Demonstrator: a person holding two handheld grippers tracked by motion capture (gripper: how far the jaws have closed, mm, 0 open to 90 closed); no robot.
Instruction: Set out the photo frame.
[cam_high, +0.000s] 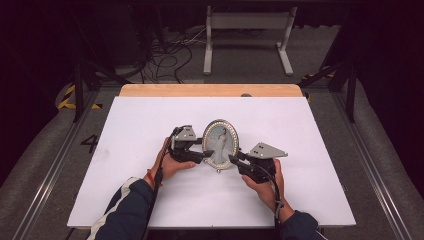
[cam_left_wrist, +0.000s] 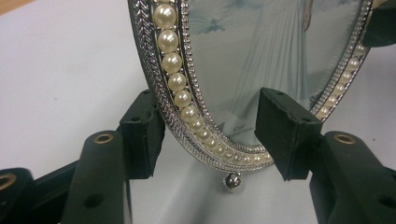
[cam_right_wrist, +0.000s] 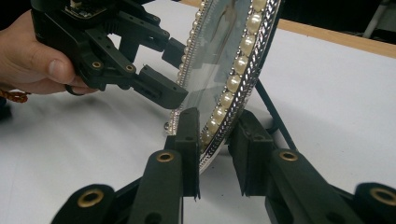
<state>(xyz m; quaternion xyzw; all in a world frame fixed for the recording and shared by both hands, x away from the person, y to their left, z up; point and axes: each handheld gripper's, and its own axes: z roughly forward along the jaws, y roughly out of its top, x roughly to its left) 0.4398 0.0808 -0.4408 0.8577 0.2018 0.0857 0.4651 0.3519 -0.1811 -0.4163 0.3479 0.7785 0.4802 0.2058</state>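
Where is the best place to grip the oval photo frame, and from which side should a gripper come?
Probably the oval photo frame is best gripped at its lower rim, approached edge-on from the side. It stands upright, and its pearl border is thin enough to pinch front-to-back, avoiding the central glass.

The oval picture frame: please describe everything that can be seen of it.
The oval picture frame stands upright near the middle of the white table. Its silver-looking rim carries a ring of pearl-like beads around a glazed picture of a figure in a long pale dress; a small ball foot sits below, a thin dark strut behind. The right gripper clamps its lower edge; the left gripper straddles the opposite edge.
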